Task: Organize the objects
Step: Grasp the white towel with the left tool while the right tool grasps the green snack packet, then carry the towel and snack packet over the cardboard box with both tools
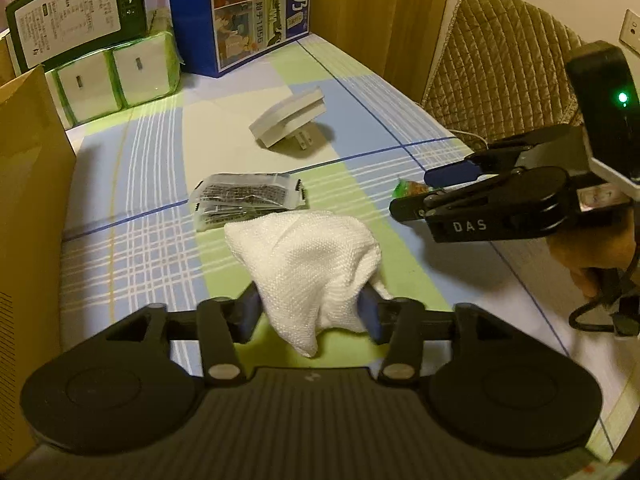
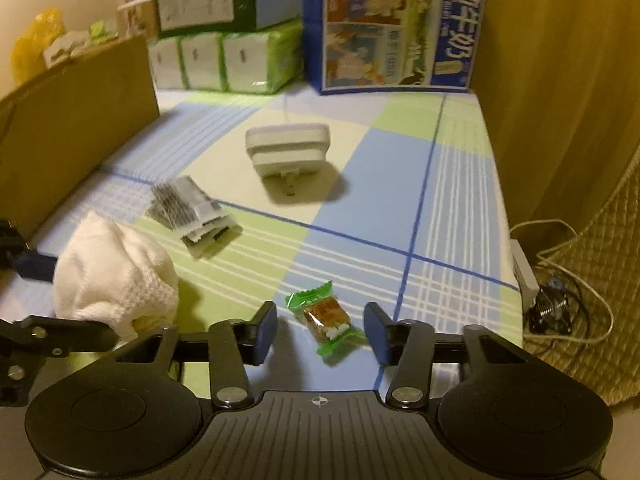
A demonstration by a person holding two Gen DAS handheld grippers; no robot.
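Left gripper (image 1: 310, 312): jaws clamped on the white cloth (image 1: 308, 264), bunched into a loose bundle and pinched low on both sides. The bundle appears lifted a little off the plaid tablecloth (image 1: 132, 216), though contact underneath cannot be ruled out. Gripping the gathered folds rather than one edge likely keeps the cloth from unfurling in transit.

Right gripper (image 2: 320, 330): jaws apart, straddling the green-wrapped candy (image 2: 326, 322), which lies flat on the tabletop between the two pads and touches neither. The candy sits askew to the jaw line, so a closing squeeze would catch it across the wrapper body — probably fine, but the crinkly ends could slip.

Other items on the tabletop:
- stack of foil sachets (image 1: 248, 198), just beyond the cloth
- white plug adapter (image 1: 288, 122), tipped on its prongs, further back
- tissue packs (image 1: 116, 80), a green box and a blue milk carton (image 1: 256, 8) along the rear edge
- cardboard box (image 1: 28, 208) at the left side — open top, plausibly the collecting bin

Judgement: both hands are working in parallel — cloth secured, candy lined up but not yet gripped.
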